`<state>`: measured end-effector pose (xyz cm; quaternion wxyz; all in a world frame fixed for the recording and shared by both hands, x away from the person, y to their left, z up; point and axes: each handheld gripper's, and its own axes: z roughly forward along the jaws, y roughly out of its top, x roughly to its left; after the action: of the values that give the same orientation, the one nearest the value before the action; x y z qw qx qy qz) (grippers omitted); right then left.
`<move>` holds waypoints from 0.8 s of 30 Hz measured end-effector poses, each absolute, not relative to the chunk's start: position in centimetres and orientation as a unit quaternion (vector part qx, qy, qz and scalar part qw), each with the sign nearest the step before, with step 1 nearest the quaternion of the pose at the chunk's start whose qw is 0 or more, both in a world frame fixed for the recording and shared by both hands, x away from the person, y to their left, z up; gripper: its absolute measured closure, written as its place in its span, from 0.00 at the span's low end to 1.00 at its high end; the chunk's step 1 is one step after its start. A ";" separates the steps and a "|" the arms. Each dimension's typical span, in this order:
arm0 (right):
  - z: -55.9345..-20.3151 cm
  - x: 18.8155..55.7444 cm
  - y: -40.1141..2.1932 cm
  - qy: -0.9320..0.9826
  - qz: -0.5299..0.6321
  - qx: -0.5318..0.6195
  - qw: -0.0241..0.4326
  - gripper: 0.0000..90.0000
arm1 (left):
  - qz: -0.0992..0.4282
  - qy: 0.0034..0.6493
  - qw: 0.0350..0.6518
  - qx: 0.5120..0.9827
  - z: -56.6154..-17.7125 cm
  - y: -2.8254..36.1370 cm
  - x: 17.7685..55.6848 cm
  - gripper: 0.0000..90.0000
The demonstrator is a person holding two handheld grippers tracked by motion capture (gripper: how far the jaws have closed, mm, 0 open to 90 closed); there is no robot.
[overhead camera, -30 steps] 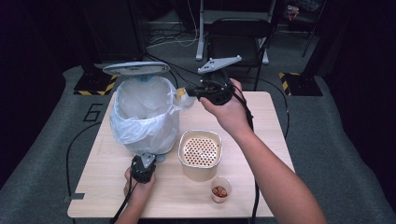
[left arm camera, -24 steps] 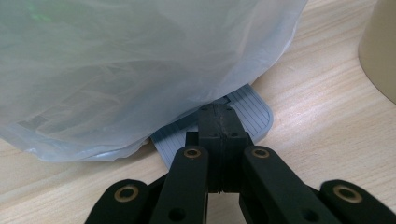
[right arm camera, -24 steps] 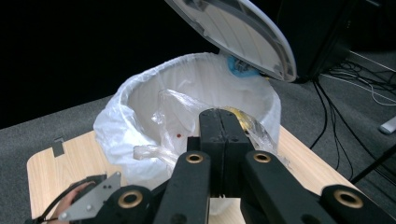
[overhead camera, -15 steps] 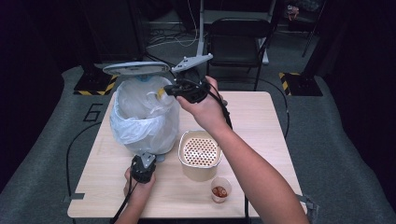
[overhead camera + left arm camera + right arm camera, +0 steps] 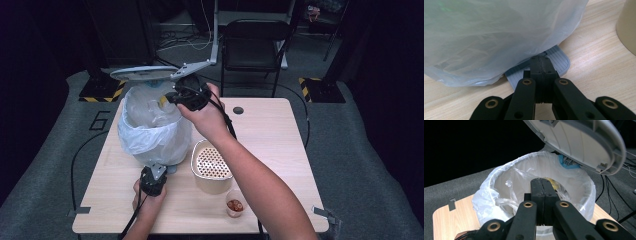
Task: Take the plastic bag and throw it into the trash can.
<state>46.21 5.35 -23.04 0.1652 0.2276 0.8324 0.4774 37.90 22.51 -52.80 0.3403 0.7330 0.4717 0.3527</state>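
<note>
A bin lined with a white plastic bag (image 5: 150,135) stands on the wooden table (image 5: 270,130), its grey lid (image 5: 142,73) raised. In the right gripper view the lid (image 5: 579,142) hangs above the bag's open mouth (image 5: 506,182). My right gripper (image 5: 167,98) hovers over that opening, jaws shut on a small yellow scrap (image 5: 554,182) at their tips. Low at the bin's front, my left gripper (image 5: 159,170) is shut. Its tips (image 5: 541,58) rest on the grey ribbed pedal (image 5: 560,62) under the bag.
A beige pot with a perforated top (image 5: 211,167) stands right of the bin. A small cup with red-brown contents (image 5: 235,205) sits near the front edge. A black chair (image 5: 255,45) stands behind the table. Cables trail off the left side.
My right gripper has moved left with the yellow scrap, from beside the bin's rim to above its open mouth. The left gripper has stayed on the pedal.
</note>
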 end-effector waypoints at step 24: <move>-25.6 47.1 7.7 0.837 0.461 0.235 0.177 0.81 | 0.341 0.471 0.337 0.741 -52.6 22.6 37.9 1.00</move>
<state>47.06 7.71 -25.56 0.1773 0.2348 0.8373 0.4608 37.85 22.63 -52.62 0.3367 0.7406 0.4711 0.3409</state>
